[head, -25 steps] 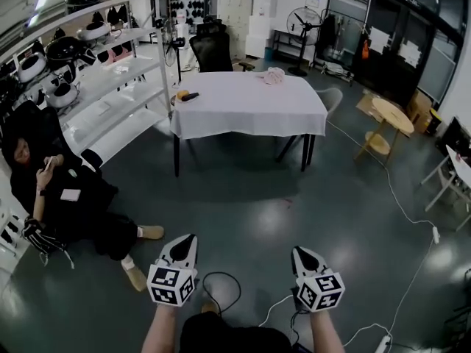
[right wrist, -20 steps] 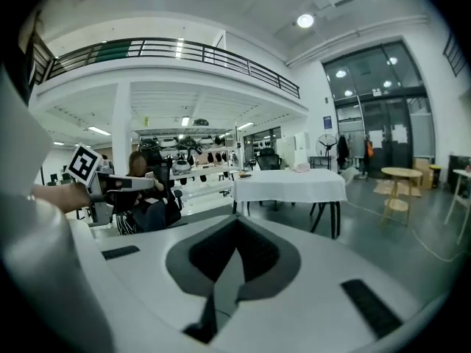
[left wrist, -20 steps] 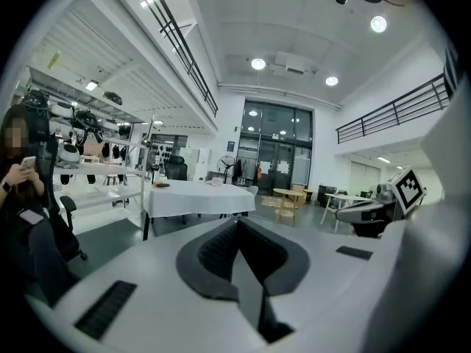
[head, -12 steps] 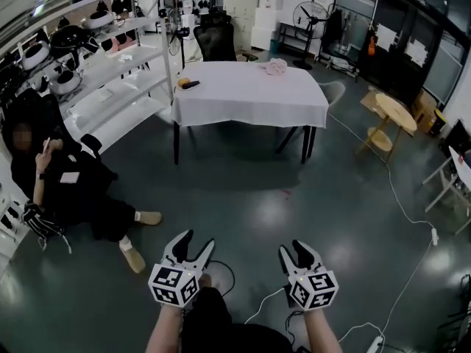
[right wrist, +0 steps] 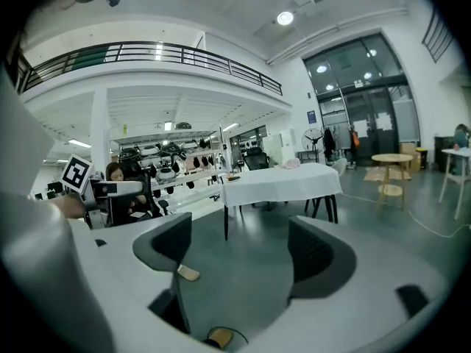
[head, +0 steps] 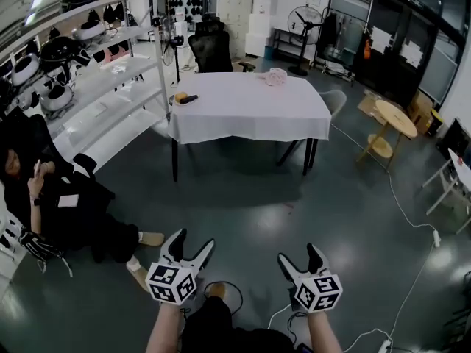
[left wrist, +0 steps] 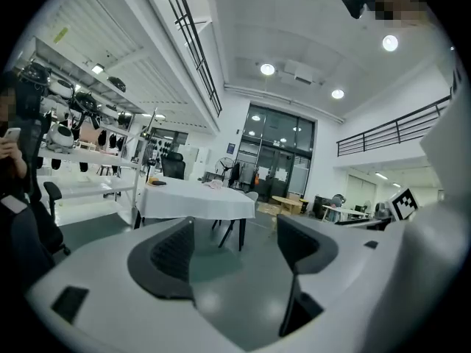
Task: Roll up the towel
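A crumpled pink towel point(head: 274, 76) lies at the far side of a table with a white cloth point(head: 250, 109), several steps ahead of me across the floor. Both grippers hang low in front of me, far from the table. My left gripper point(head: 193, 243) has its jaws opening, with nothing between them. My right gripper point(head: 299, 256) is also opening and empty. In the left gripper view the table point(left wrist: 195, 201) and towel point(left wrist: 214, 184) show small beyond the spread jaws of the left gripper point(left wrist: 235, 245). The right gripper view shows the table point(right wrist: 283, 181) and towel point(right wrist: 292, 163) past the right gripper point(right wrist: 239, 245).
A person point(head: 59, 204) sits on the floor at left beside white shelves point(head: 103, 79) with helmets. A black chair point(head: 213, 50) stands behind the table, small items point(head: 184, 98) lie on its left corner. A round wooden table point(head: 394, 116) and floor cables point(head: 412, 219) are at right.
Both grippers were shut a second ago and now stand open. The left opened first, then the right. Both hands shifted a little in front of me.
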The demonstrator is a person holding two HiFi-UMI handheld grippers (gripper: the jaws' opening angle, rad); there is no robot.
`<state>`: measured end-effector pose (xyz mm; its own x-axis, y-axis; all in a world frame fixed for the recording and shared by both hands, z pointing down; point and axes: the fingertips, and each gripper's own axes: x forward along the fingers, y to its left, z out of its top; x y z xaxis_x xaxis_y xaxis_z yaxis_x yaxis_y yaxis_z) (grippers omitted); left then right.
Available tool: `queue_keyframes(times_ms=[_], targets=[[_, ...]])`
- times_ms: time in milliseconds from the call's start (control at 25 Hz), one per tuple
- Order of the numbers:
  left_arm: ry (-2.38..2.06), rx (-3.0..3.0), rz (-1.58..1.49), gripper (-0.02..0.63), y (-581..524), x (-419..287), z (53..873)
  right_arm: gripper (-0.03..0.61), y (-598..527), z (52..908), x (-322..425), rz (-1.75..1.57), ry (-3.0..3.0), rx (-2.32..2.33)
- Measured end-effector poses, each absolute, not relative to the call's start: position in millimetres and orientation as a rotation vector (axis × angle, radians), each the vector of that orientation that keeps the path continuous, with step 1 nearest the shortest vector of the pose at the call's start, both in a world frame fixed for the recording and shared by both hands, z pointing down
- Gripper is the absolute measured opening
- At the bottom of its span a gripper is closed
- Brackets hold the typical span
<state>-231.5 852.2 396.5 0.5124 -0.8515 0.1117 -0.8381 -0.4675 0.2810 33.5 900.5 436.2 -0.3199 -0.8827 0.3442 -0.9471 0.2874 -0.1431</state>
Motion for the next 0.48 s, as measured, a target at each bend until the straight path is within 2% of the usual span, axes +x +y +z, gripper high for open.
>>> queue_keyframes(times_ms=[480], targets=[[-1.325,2.497,-0.032,0.368,725.9,-268.0,404.7,0.413,788.8,438.3,9.5,0.504,-2.278,1.844]])
